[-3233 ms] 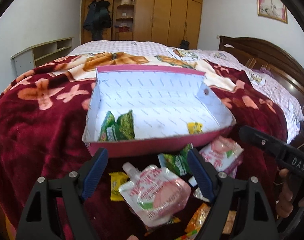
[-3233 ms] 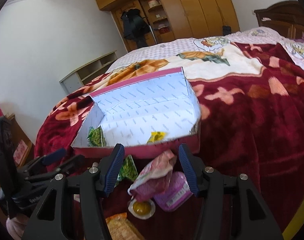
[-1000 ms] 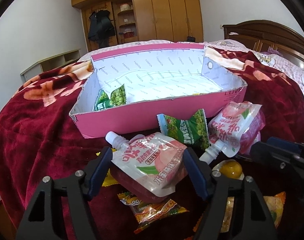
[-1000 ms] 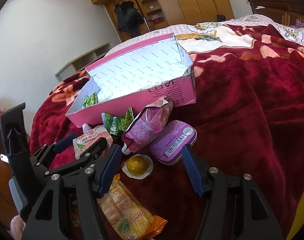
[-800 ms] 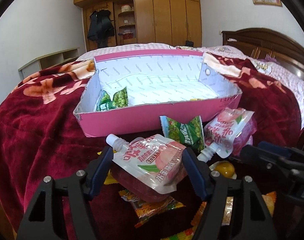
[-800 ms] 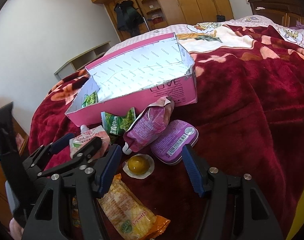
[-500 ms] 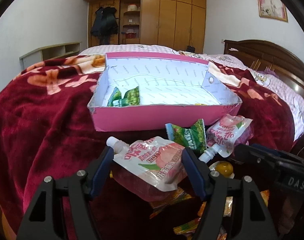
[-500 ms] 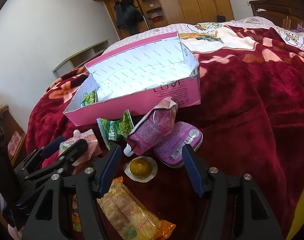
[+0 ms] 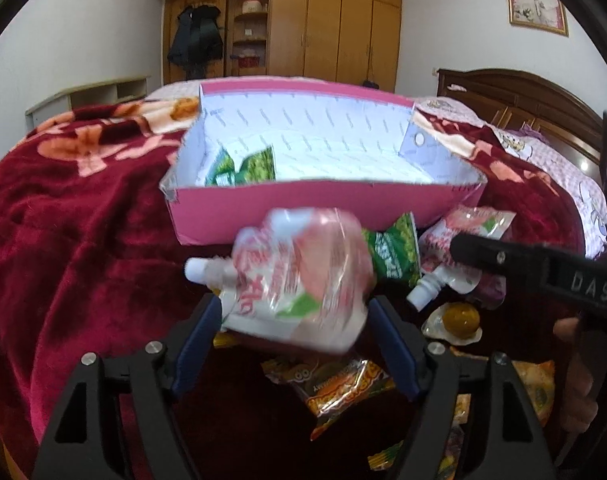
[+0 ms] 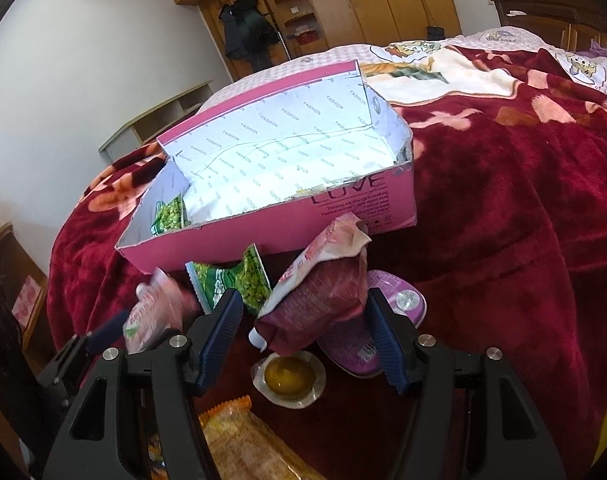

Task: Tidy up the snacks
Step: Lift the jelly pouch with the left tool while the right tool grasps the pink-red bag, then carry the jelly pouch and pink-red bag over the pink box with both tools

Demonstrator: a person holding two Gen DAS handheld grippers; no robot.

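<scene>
Spread over the bed, a red blanket (image 9: 63,240) is carrying my pink box (image 9: 303,216) at frame centre, holding one green packet (image 9: 243,168); my left tool (image 9: 291,332) is gripping a peach pouch (image 9: 299,276) below it; my right tool (image 10: 303,332) is gaping over the purple pouch (image 10: 319,292); most snacks are lying outside.

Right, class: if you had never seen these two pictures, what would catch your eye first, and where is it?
First the pink box in the middle of the dark red blanket, with a green pea packet in its left end. Next the peach drink pouch, blurred, gripped by the left gripper just in front of the box. To its right lie loose snacks, with the open right gripper around a purple pouch.
</scene>
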